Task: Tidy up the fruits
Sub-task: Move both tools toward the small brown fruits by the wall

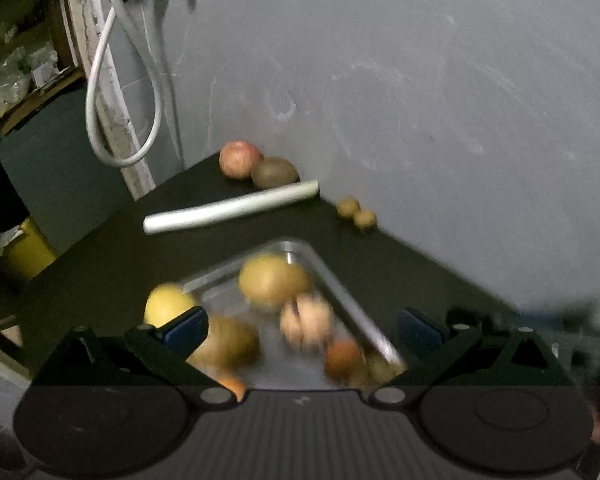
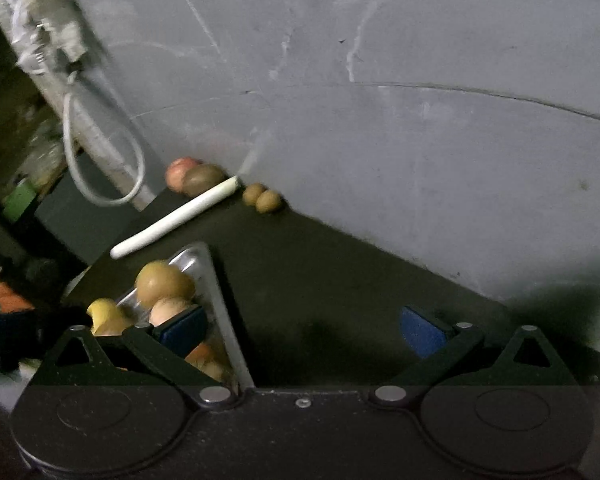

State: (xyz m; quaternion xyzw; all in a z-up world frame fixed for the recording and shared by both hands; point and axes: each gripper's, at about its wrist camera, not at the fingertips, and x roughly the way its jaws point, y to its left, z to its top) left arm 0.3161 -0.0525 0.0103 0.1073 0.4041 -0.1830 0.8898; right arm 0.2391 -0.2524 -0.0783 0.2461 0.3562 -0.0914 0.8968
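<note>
A metal tray (image 1: 340,292) on the dark table holds several fruits: a yellow-brown pear (image 1: 274,280), a peach (image 1: 306,320), an orange (image 1: 342,358) and a yellow lemon (image 1: 168,304) at its left. My left gripper (image 1: 304,328) is open and empty above the tray. At the table's far corner lie a red apple (image 1: 239,159), a kiwi (image 1: 275,172), a pale green stalk (image 1: 232,208) and two small brown fruits (image 1: 356,213). My right gripper (image 2: 304,328) is open and empty over bare table, right of the tray (image 2: 220,304). The far apple (image 2: 178,172), kiwi (image 2: 202,179) and small fruits (image 2: 262,198) show there too.
A grey wall (image 1: 420,100) backs the table. A white cable (image 1: 112,92) hangs at the left past the table's edge. A yellow container (image 1: 28,252) stands below on the left.
</note>
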